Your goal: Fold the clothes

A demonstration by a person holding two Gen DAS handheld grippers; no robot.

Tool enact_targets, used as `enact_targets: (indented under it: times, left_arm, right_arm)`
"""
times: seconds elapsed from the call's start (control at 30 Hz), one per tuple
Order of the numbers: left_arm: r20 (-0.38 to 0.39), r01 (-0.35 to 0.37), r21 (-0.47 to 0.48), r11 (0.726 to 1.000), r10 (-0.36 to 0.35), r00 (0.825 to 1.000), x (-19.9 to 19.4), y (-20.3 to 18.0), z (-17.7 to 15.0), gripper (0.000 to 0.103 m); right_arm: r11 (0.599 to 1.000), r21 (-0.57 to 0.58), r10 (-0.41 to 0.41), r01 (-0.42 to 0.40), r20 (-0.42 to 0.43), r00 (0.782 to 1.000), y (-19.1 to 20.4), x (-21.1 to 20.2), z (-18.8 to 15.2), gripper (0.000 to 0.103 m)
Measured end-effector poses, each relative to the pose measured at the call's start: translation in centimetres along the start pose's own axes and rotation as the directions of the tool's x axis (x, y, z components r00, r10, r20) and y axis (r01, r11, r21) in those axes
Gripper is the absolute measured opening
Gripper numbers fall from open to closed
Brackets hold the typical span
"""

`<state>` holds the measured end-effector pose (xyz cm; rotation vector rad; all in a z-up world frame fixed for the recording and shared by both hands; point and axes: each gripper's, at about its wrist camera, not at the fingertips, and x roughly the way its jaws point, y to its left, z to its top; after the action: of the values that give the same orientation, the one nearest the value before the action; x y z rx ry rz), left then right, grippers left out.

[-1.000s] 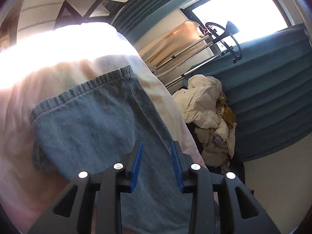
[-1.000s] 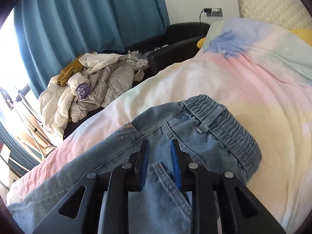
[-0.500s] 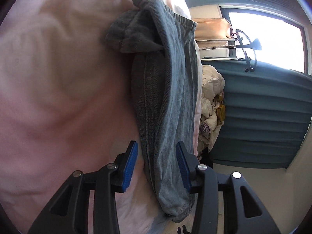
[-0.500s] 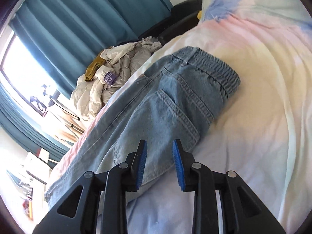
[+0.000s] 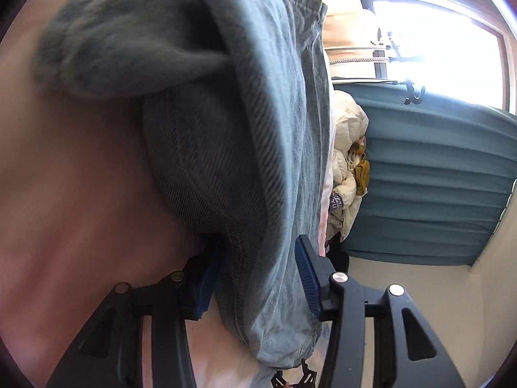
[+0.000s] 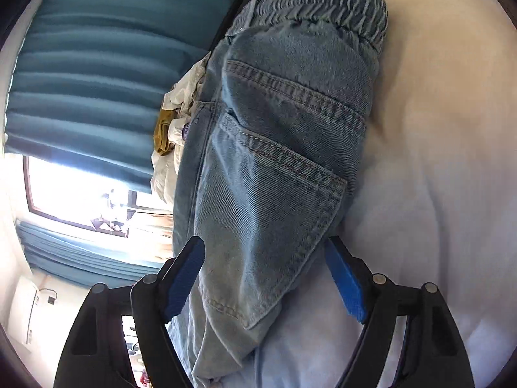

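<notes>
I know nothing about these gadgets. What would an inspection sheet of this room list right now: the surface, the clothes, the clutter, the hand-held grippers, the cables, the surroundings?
Surface: bed sheet, pale pastel, softly wrinkled.
Job's things: jeans lying on the sheet, elastic waistband and back pocket facing up.
Clutter: pile of clothes beyond the bed, cream with a mustard piece.
Grippers: left hand-held gripper straddles the jeans' edge, jaws just been opening; whether its pads press the fabric is unclear. Right hand-held gripper open wide, jaws just been opening, denim between them, pads not pressing it.
Cables: nothing seen clearly.
Surroundings: teal curtains and a bright window.
</notes>
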<state>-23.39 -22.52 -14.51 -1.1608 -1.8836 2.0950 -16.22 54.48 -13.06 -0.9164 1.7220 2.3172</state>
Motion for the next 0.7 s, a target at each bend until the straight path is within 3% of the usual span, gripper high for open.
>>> enact_targets:
  times: [0.2,0.23,0.33,0.47,0.6,0.7]
  left_arm:
    - [0.004,0.020,0.043,0.999,-0.021,1.000,1.5,-0.5,0.4,0.043]
    - [0.015,0.012,0.053,0.999,-0.013,1.000,1.7,-0.6,0.2,0.038]
    - [0.054,-0.022,0.070,0.997,0.018,0.998,2.0,-0.9,-0.5,0.022]
    - [0.083,-0.054,0.114,0.992,0.045,0.996,1.6,-1.9,-1.6,0.012]
    - [0.100,-0.067,0.182,0.981,0.049,0.994,0.6,-3.4,-3.2,0.009]
    - [0.123,-0.064,0.201,0.977,0.040,0.992,-0.7,-4.1,-5.1,0.009]
  right_arm:
    - [0.987,-0.132,-0.080,0.090,0.080,0.994,1.6,2.5,0.3,0.072]
    - [0.985,-0.139,-0.090,0.102,0.094,0.992,1.7,2.7,0.3,0.068]
    - [0.980,-0.153,-0.110,0.130,0.133,0.985,2.1,2.6,0.4,0.041]
    - [0.978,-0.138,-0.138,0.156,0.131,0.982,2.8,1.9,0.8,0.025]
    - [0.986,-0.109,-0.108,0.126,0.154,0.982,3.4,-0.5,0.9,0.011]
    - [0.986,-0.110,-0.102,0.123,0.178,0.979,3.8,-2.9,0.2,0.008]
